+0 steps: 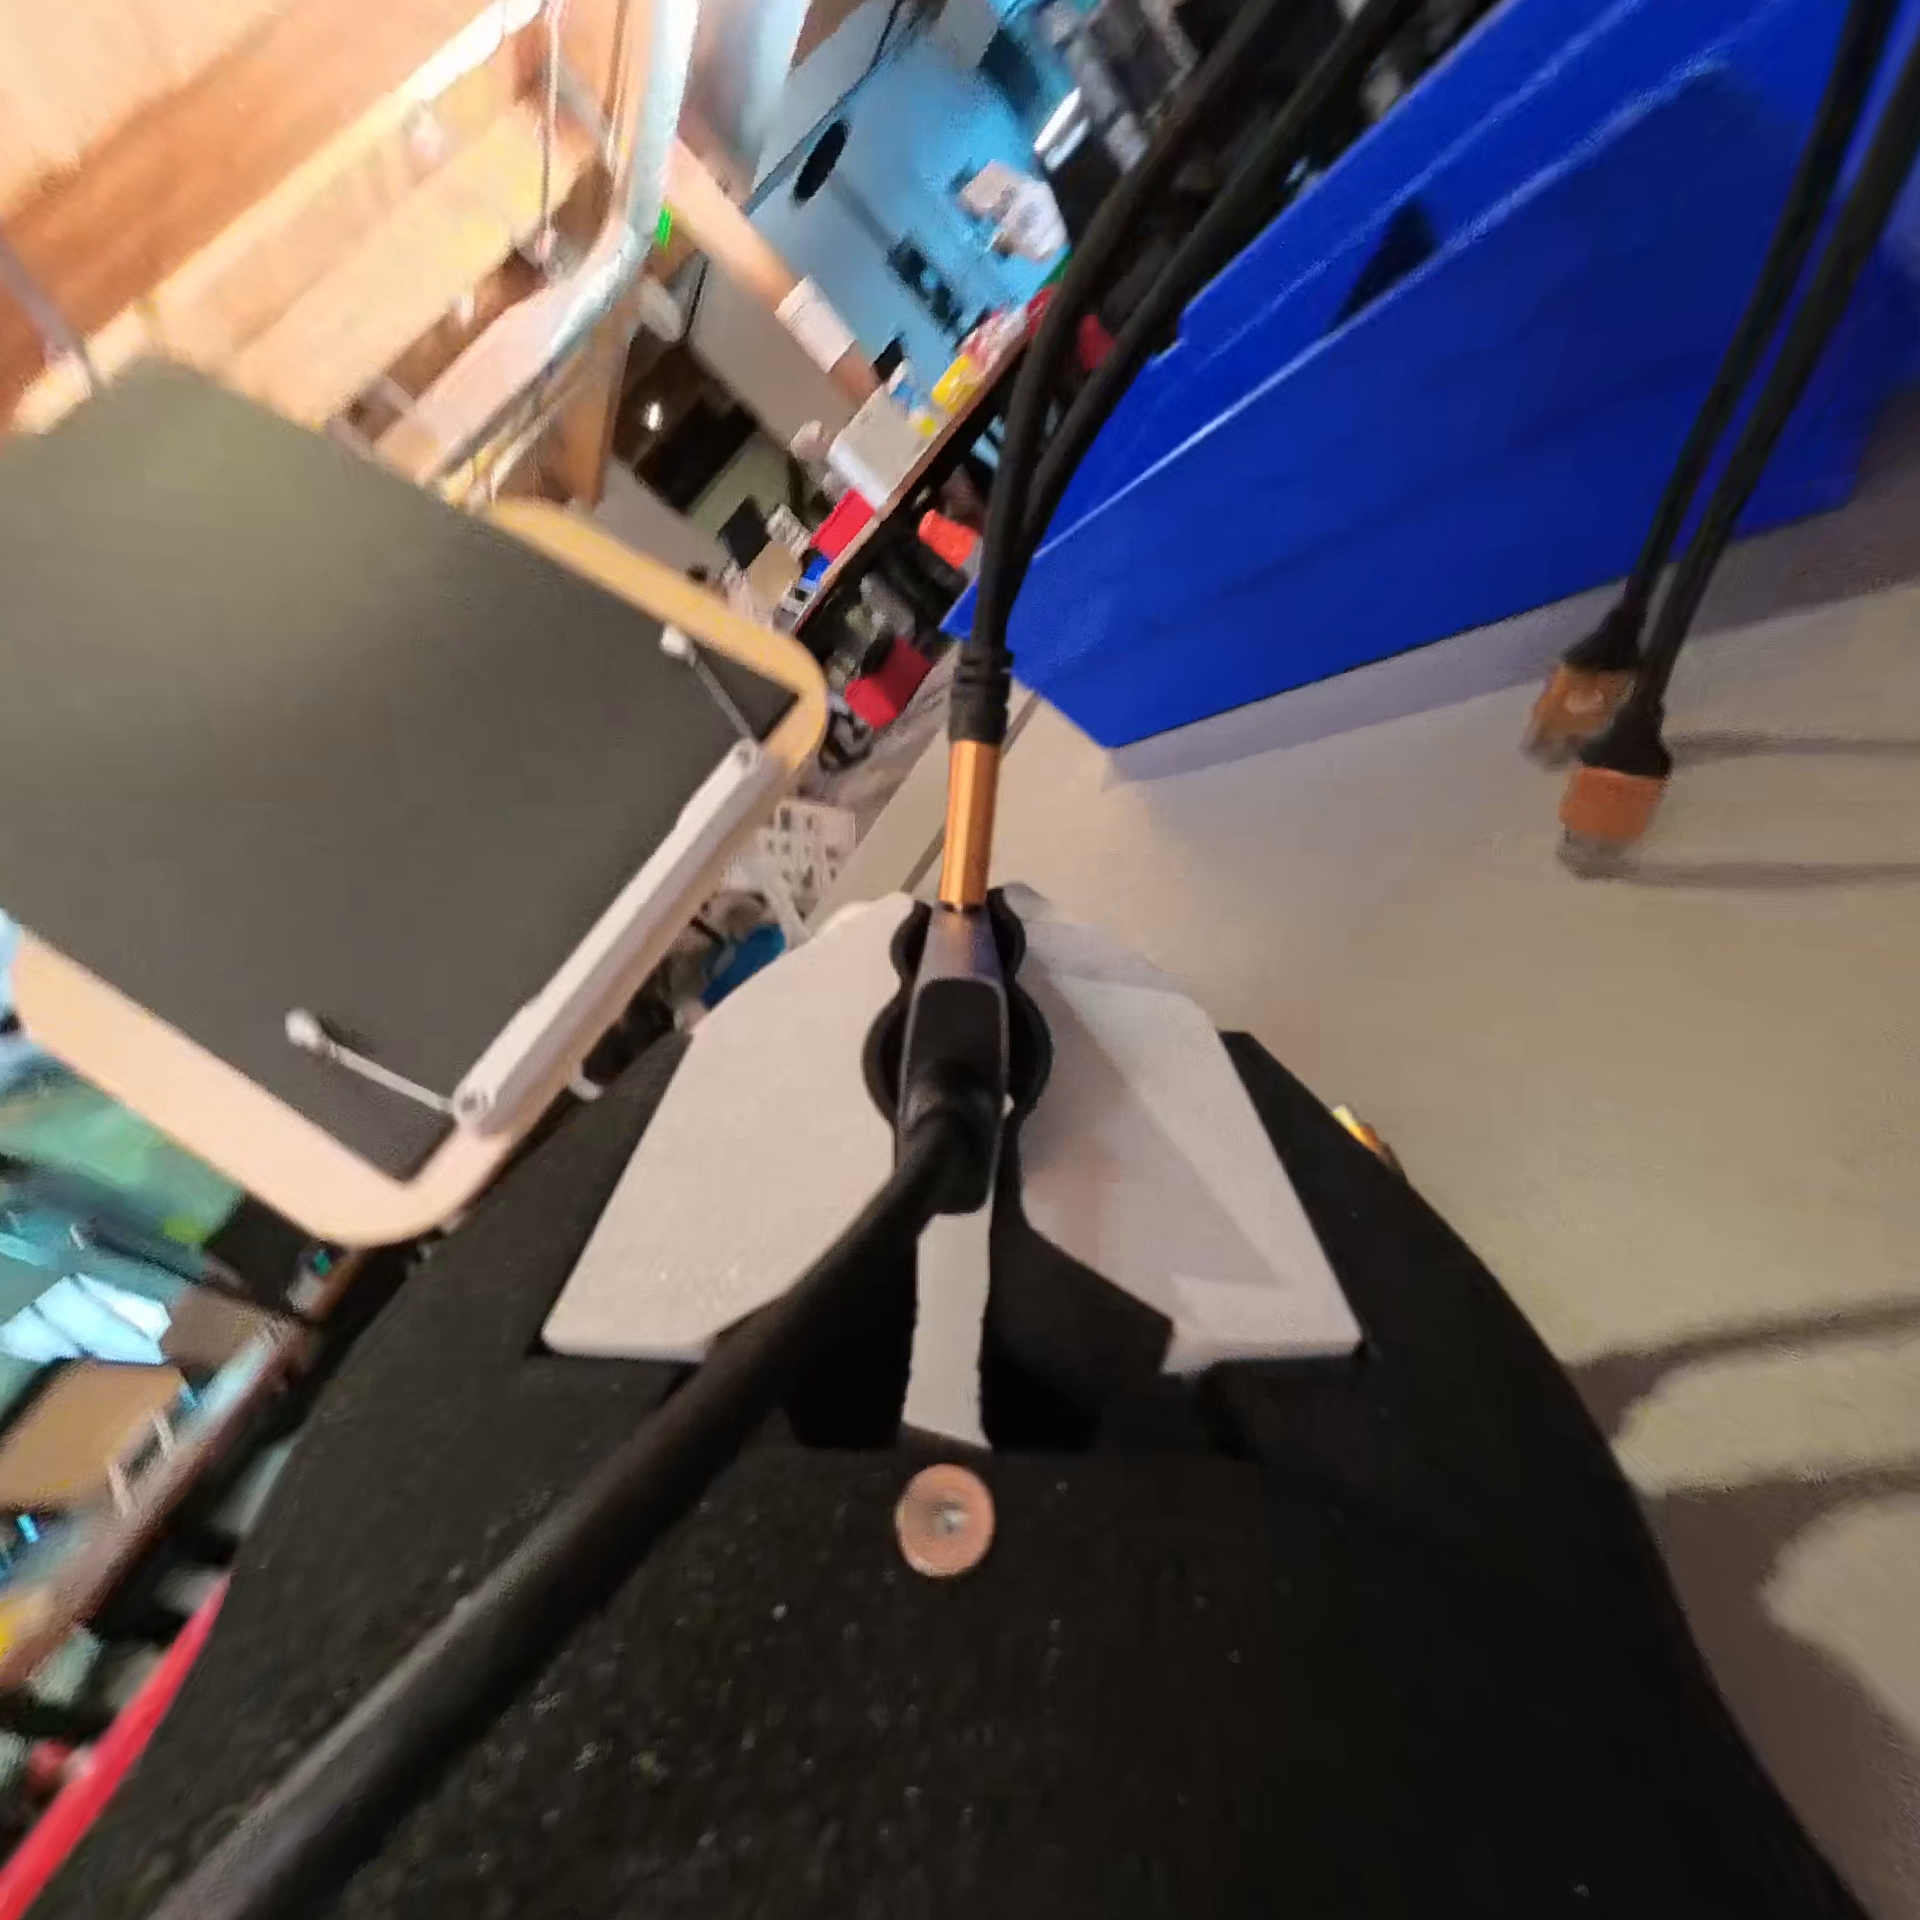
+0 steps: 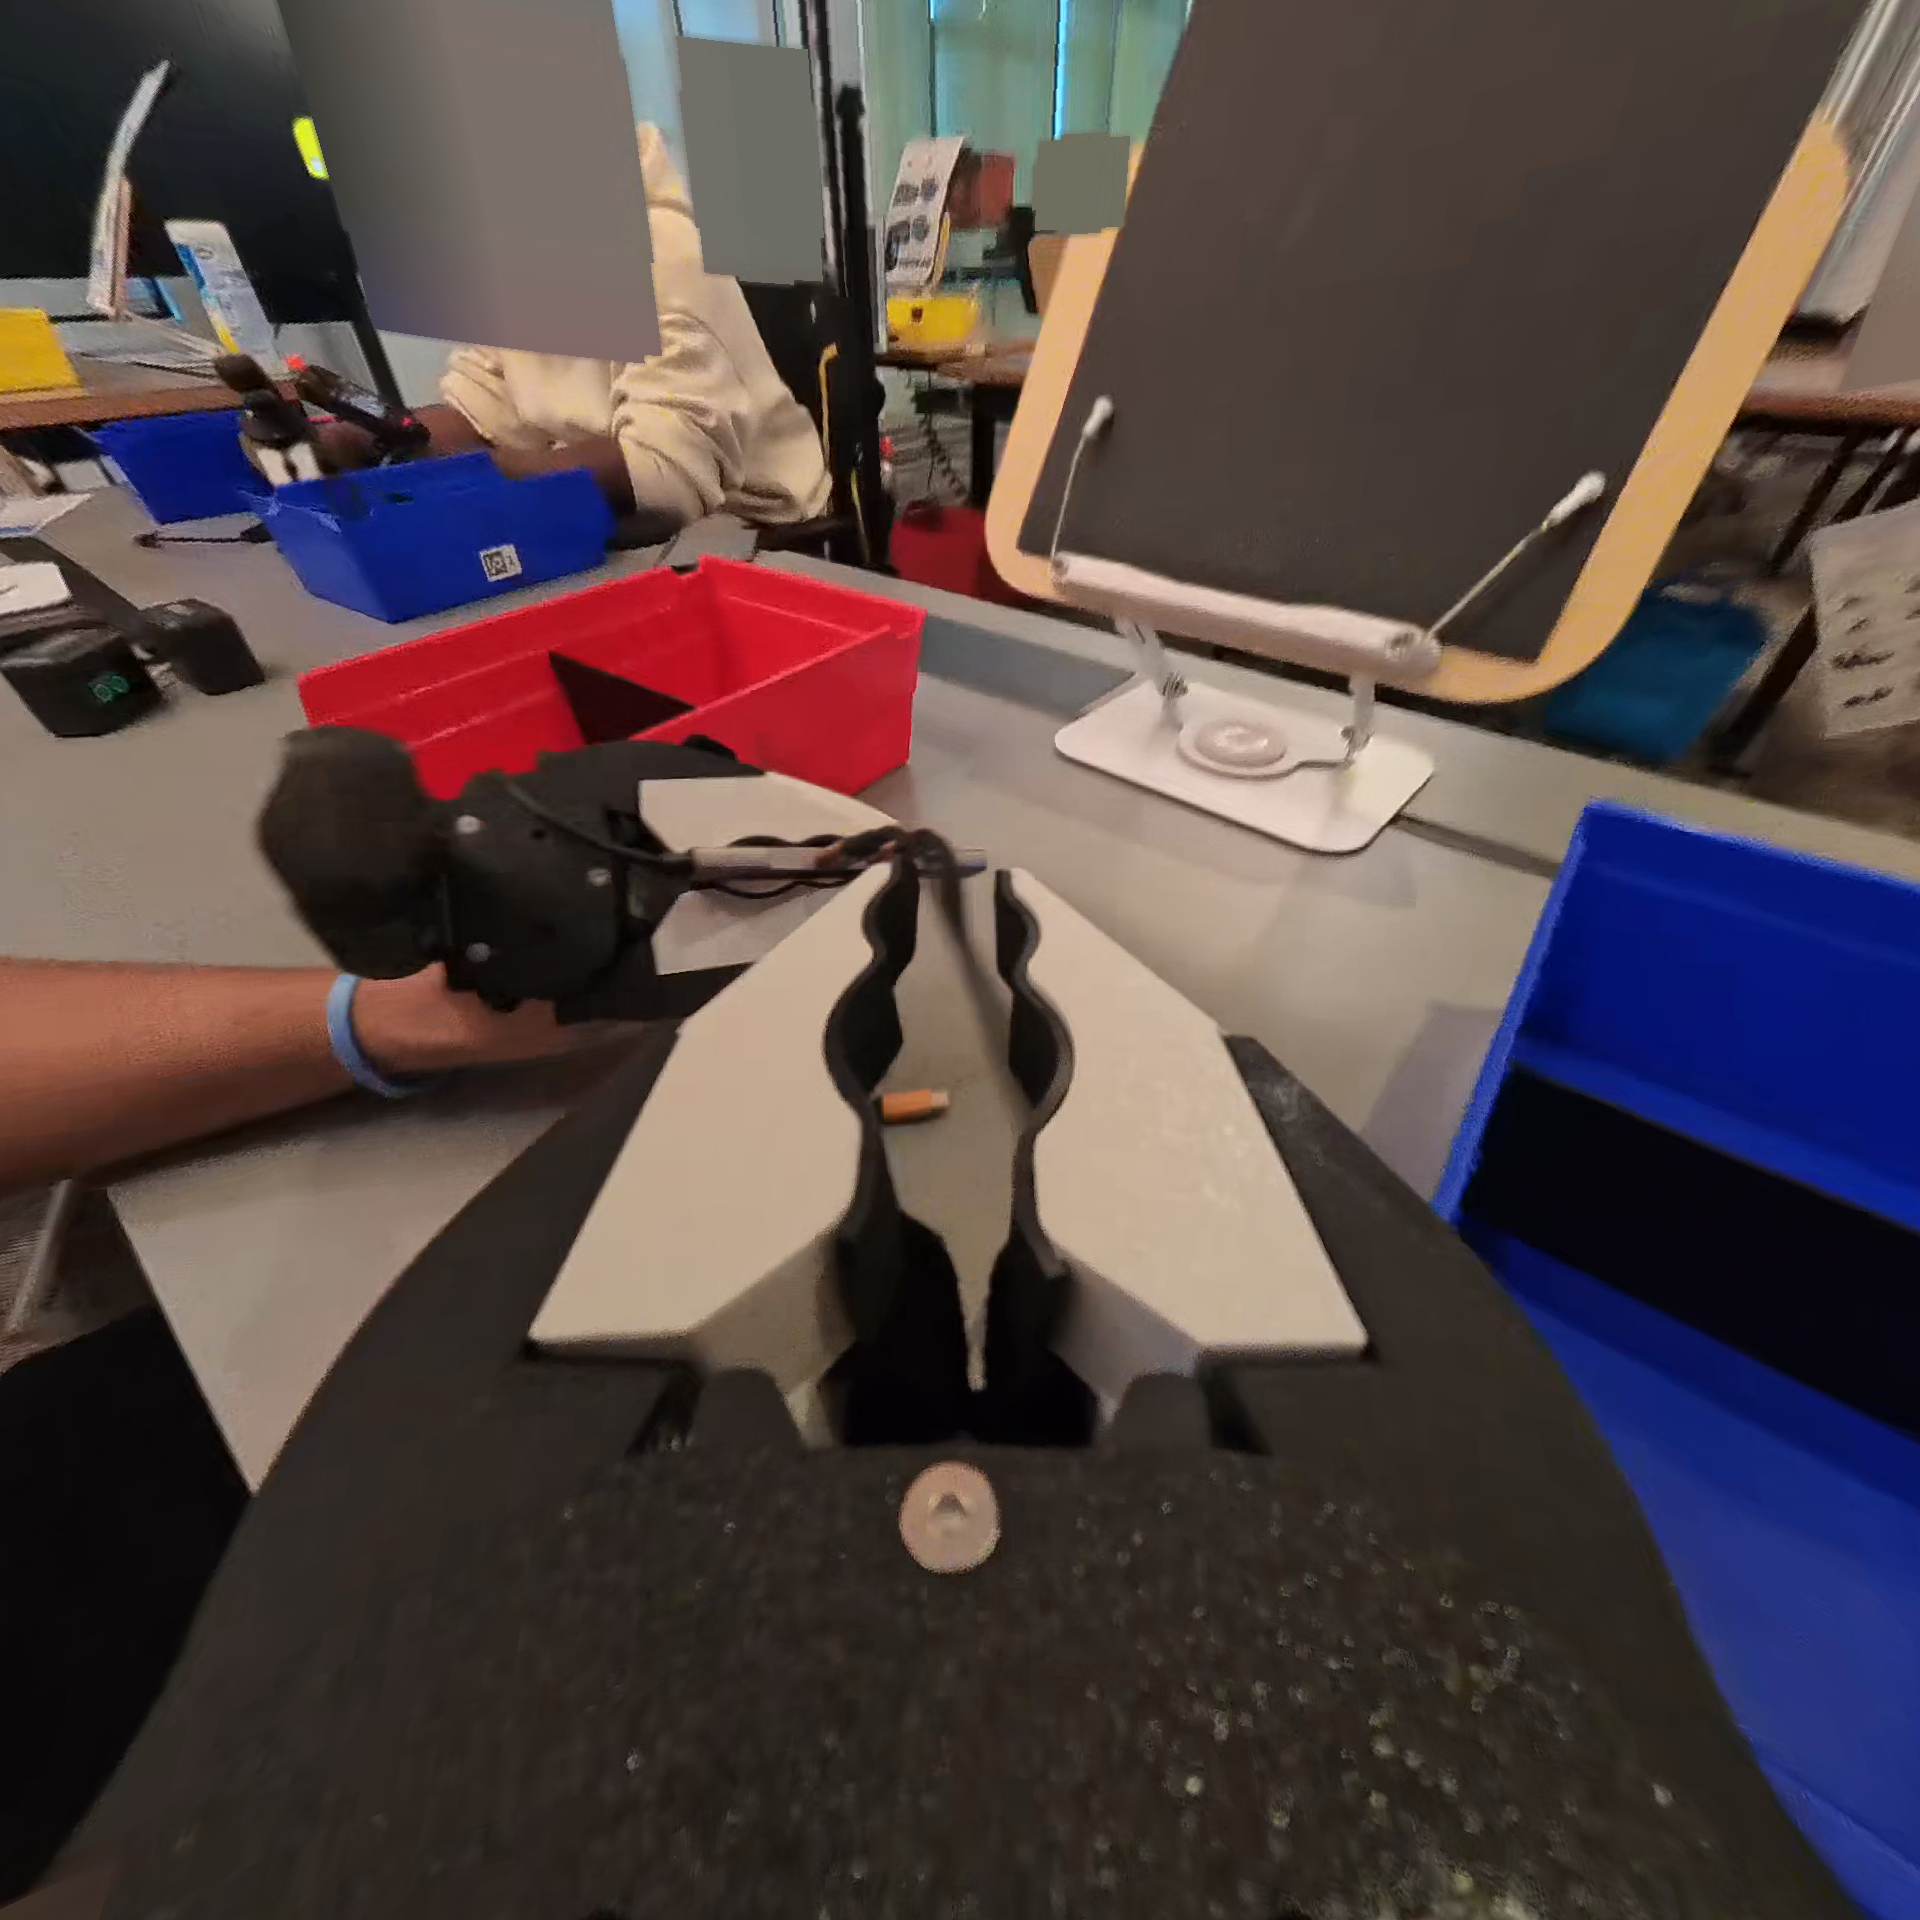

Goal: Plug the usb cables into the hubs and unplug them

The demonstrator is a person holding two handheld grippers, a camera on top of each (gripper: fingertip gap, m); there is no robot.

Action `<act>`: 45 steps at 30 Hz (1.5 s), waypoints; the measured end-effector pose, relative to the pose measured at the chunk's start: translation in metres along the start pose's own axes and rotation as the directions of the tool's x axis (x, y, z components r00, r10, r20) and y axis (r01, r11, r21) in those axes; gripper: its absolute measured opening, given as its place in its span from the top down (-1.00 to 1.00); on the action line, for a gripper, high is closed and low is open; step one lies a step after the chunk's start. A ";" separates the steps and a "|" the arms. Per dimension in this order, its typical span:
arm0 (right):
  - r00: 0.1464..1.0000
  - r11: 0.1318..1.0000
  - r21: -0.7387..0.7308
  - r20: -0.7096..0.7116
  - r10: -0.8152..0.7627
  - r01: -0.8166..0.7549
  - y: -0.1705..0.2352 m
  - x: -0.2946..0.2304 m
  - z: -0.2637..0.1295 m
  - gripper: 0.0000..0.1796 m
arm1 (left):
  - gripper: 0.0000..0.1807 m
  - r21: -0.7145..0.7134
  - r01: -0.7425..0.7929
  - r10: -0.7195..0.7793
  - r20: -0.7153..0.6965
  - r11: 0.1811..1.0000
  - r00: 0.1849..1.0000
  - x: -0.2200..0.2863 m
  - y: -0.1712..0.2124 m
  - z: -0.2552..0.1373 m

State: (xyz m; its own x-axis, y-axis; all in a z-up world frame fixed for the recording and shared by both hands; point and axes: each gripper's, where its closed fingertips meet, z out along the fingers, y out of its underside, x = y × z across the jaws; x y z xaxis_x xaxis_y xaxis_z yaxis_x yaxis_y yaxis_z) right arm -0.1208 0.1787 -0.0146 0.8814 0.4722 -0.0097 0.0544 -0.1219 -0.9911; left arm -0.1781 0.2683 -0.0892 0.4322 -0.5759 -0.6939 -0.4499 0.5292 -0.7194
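Observation:
My left gripper [image 1: 961,914] is shut on a slim grey USB hub [image 1: 956,1023], seen edge-on, with the hub's black lead [image 1: 623,1455] running back toward the camera. A black cable with an orange plug [image 1: 966,821] sits in the hub's far end. Two more orange-tipped plugs [image 1: 1605,795] hang on black cables just above the table at the right. In the right wrist view the left gripper [image 2: 873,847] holds the hub [image 2: 738,858] level above the table. My right gripper [image 2: 948,878] is open just behind it, with a thin black cable [image 2: 971,977] in its gap. A loose orange plug [image 2: 914,1104] lies on the table below.
A red bin [image 2: 727,665] stands behind the left gripper. A blue bin [image 2: 1714,1143] is at the right and shows in the left wrist view [image 1: 1455,416]. A black board on a white stand [image 2: 1351,312] is at the back right. A person sits at the far table by another blue bin [image 2: 436,540]. One gripper's finger ends stand about 12 cm off the other's.

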 end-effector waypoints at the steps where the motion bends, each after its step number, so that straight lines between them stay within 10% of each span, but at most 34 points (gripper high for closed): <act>1: 1.000 1.000 0.003 0.000 -0.023 0.023 -0.001 -0.010 0.000 0.85 | 0.89 -0.028 0.044 -0.044 0.022 0.999 0.999 -0.006 0.005 0.001; 12: 0.997 0.856 -0.516 0.081 0.020 0.025 0.149 -0.108 0.082 0.19 | 0.89 -0.121 0.137 -0.129 0.075 0.983 0.989 -0.019 0.026 0.005; 20: 0.910 0.765 -0.534 0.379 -0.165 0.361 0.177 -0.156 0.058 0.88 | 0.89 -0.144 0.150 -0.143 0.059 0.978 0.988 -0.018 0.031 0.006; 30: 0.599 0.621 -0.447 0.800 -0.044 0.644 0.188 -0.130 -0.061 0.96 | 0.89 -0.158 0.148 -0.143 0.044 0.976 0.989 -0.016 0.034 0.007; 36: 0.713 0.716 -0.503 0.701 0.011 0.484 0.167 -0.105 -0.049 0.81 | 0.89 -0.152 0.122 -0.118 0.033 0.981 0.992 -0.011 0.030 0.007; 40: 0.974 0.839 -0.521 0.220 -0.048 0.158 0.147 -0.072 0.025 0.66 | 0.89 -0.139 0.111 -0.107 0.038 0.984 0.994 -0.011 0.028 0.007; 45: 0.997 0.788 -0.614 -0.007 -0.072 0.052 0.172 -0.080 0.038 0.52 | 0.89 -0.118 0.103 -0.098 0.048 0.988 0.994 -0.013 0.024 0.006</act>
State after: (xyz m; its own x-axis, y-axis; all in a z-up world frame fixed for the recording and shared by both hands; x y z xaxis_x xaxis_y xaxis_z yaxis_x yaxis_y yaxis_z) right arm -0.2000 0.1533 -0.1897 0.8787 0.4733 0.0624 0.3769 -0.6075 -0.6992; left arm -0.1902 0.2925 -0.0975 0.5113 -0.5943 -0.6208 -0.4922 0.3896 -0.7784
